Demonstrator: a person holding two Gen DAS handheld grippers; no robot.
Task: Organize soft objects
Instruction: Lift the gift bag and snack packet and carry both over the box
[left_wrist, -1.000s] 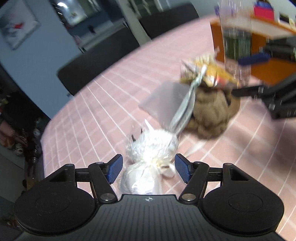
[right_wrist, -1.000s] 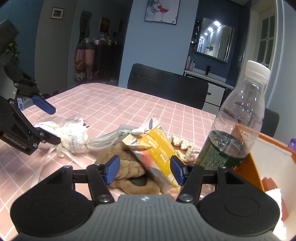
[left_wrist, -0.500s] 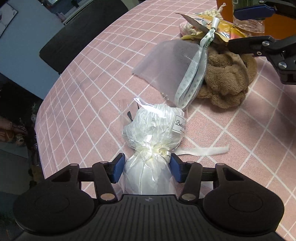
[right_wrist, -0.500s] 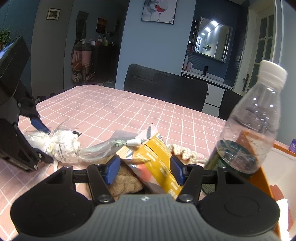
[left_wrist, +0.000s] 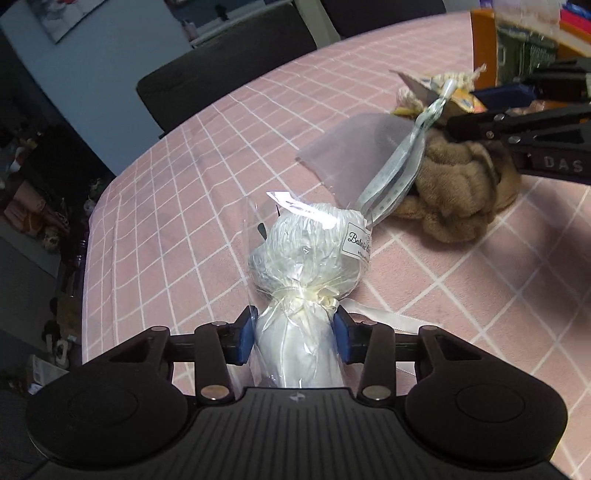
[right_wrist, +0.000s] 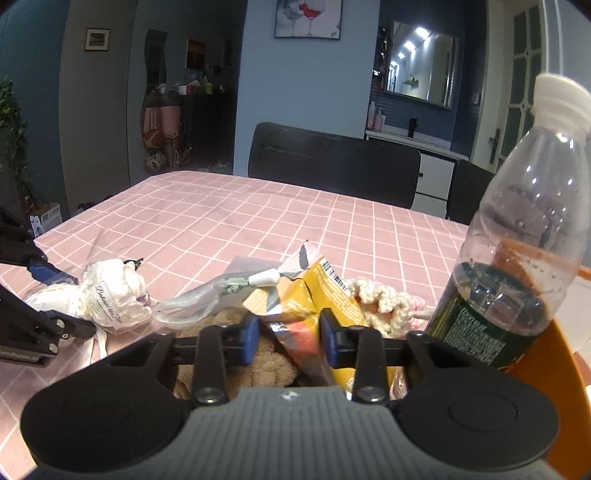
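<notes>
The bench (left_wrist: 177, 206) wears a pink cloth with a white grid. Between the left claw's (left_wrist: 294, 341) blue pads lies a white bundle wrapped in clear film (left_wrist: 306, 254), tied at the neck with ribbon. Beyond it, to the right, a sheer pouch (left_wrist: 354, 155) lies flat beside a brown plush toy (left_wrist: 458, 192). Ahead of the right claw (right_wrist: 289, 341), a cream knitted piece (right_wrist: 380, 302) rests just left of a plastic bottle (right_wrist: 517, 251).

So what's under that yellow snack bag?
The snack bag lies on a brown plush toy, with a cream knitted rope beside it. The right claw is closing around the bag. Whatever lies further underneath is hidden.
</notes>
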